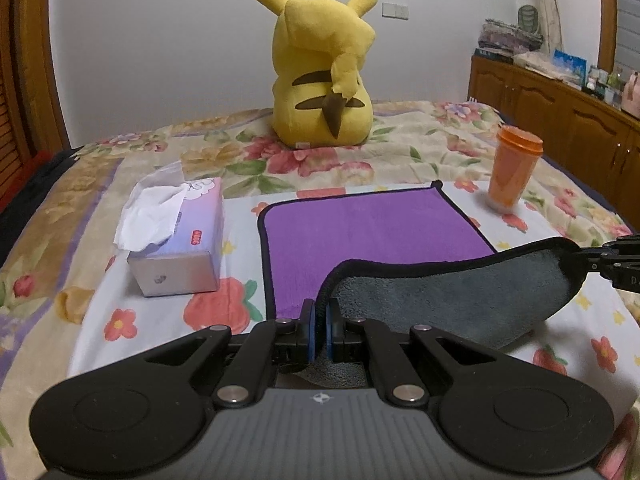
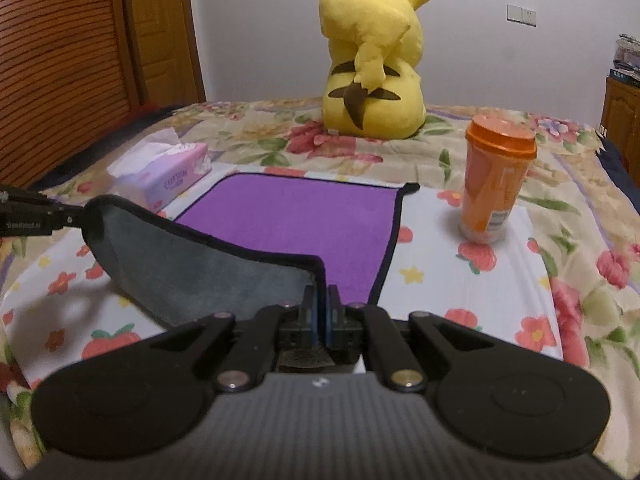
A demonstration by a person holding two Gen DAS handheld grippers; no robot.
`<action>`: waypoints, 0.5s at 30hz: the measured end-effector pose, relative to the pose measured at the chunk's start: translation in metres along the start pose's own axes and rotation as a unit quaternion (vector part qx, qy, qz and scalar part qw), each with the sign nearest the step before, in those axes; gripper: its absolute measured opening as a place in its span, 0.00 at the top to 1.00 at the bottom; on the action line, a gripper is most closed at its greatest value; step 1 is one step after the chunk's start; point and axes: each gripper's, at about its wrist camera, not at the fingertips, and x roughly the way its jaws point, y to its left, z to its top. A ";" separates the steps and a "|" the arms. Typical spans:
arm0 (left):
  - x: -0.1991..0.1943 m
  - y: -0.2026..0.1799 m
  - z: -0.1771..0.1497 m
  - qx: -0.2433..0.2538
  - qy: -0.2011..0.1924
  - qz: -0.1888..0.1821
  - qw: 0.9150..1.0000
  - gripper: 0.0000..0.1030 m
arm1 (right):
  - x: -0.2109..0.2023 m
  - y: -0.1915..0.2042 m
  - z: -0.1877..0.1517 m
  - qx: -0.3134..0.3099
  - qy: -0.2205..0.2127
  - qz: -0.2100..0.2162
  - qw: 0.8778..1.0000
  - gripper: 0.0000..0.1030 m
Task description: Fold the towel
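On the floral bedspread (image 1: 440,148), the left hand-held gripper (image 1: 320,312) is clenched on the near left corner of the purple, grey-backed microfibre towel (image 1: 360,232). The right hand-held gripper (image 2: 320,300) pinches the near right corner. The near edge hangs lifted, grey underside showing, far half flat; I judge the first fold begun, not yet laid.

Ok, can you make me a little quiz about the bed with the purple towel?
1. True or false: both grippers pinch the towel.
2. What colour is the towel's lifted underside? A) grey B) yellow C) orange
3. What stands on the bed right of the towel?

Key:
1. True: left gripper and right gripper each clamp a near corner.
2. A
3. The orange cup; the tissue box is on the left, the plush toy behind.
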 end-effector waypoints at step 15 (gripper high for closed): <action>-0.001 0.006 0.015 -0.012 -0.025 -0.008 1.000 0.92 | 0.009 -0.003 0.013 -0.005 -0.019 0.006 1.000 0.96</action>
